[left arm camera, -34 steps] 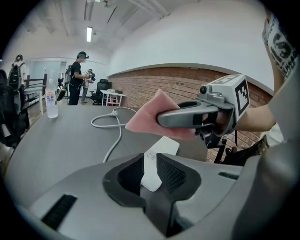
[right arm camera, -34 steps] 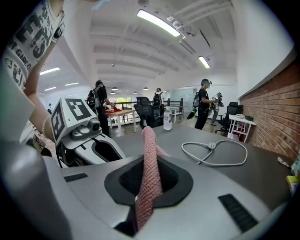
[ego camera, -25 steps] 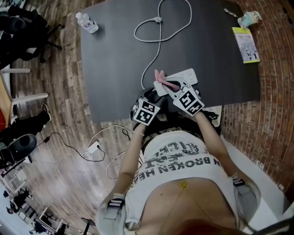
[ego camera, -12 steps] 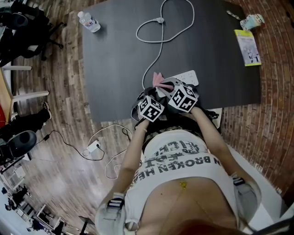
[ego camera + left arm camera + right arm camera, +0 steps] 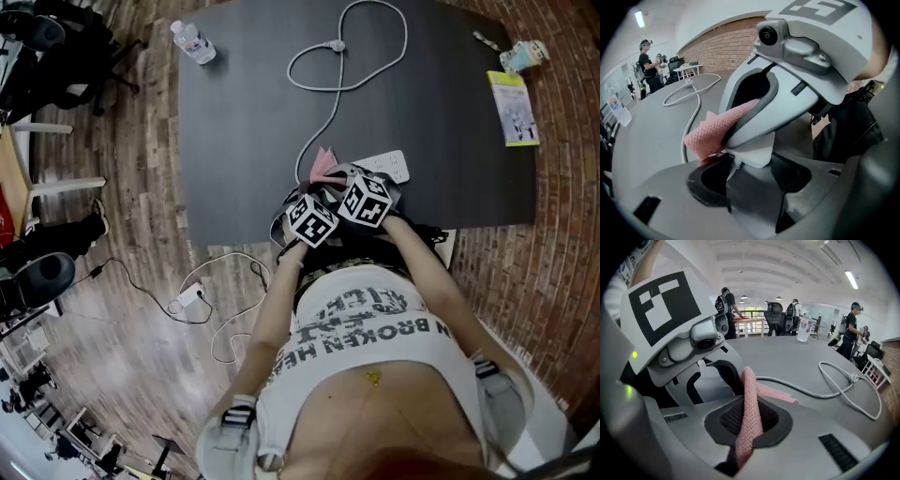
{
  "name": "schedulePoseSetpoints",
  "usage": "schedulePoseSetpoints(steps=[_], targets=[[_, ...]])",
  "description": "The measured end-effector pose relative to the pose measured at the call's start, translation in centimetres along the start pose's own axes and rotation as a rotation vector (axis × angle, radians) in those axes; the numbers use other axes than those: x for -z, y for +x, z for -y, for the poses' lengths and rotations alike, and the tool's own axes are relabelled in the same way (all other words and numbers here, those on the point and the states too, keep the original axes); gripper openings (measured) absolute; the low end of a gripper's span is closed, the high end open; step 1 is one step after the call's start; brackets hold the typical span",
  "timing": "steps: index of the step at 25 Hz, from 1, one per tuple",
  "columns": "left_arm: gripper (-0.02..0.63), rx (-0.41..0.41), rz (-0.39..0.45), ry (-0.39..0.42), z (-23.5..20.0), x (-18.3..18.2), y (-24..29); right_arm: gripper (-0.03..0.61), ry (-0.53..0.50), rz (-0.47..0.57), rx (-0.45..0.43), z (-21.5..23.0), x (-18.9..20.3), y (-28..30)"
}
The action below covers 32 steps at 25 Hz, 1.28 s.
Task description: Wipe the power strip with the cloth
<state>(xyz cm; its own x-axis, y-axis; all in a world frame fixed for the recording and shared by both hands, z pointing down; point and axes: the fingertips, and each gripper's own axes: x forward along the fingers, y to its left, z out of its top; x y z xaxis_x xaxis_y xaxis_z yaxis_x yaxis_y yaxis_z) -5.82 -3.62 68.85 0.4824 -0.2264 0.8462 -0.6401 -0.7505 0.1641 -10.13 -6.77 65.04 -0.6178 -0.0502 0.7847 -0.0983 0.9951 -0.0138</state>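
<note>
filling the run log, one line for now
left gripper: jaws just opened, power strip end between | right gripper: shut on cloth

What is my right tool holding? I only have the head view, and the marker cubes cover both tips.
Observer: The right tool is shut on the pink cloth; a fold of it runs up between the jaws.
Operator: And the left tool?
Observer: The left tool has just been opening. Its jaws stand apart, with the cable end of the power strip between the tips.
Operator: How close is the cloth to the strip?
Observer: In the left gripper view the clamped cloth sits right over that cable end. I can't tell whether it touches.
</note>
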Motion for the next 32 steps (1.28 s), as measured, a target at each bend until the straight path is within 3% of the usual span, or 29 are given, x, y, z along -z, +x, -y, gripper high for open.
schedulePoseSetpoints(steps=[16, 32], targets=[[0.261, 0.013, -0.027, -0.012, 0.0, 0.0, 0.2, 0.017, -0.056, -0.003, -0.02, -0.2, 0.6, -0.4], [0.264, 0.005, -0.05, -0.011, 0.1, 0.1, 0.2, 0.017, -0.05, -0.016, 0.027, 0.9, 2.7, -2.2]])
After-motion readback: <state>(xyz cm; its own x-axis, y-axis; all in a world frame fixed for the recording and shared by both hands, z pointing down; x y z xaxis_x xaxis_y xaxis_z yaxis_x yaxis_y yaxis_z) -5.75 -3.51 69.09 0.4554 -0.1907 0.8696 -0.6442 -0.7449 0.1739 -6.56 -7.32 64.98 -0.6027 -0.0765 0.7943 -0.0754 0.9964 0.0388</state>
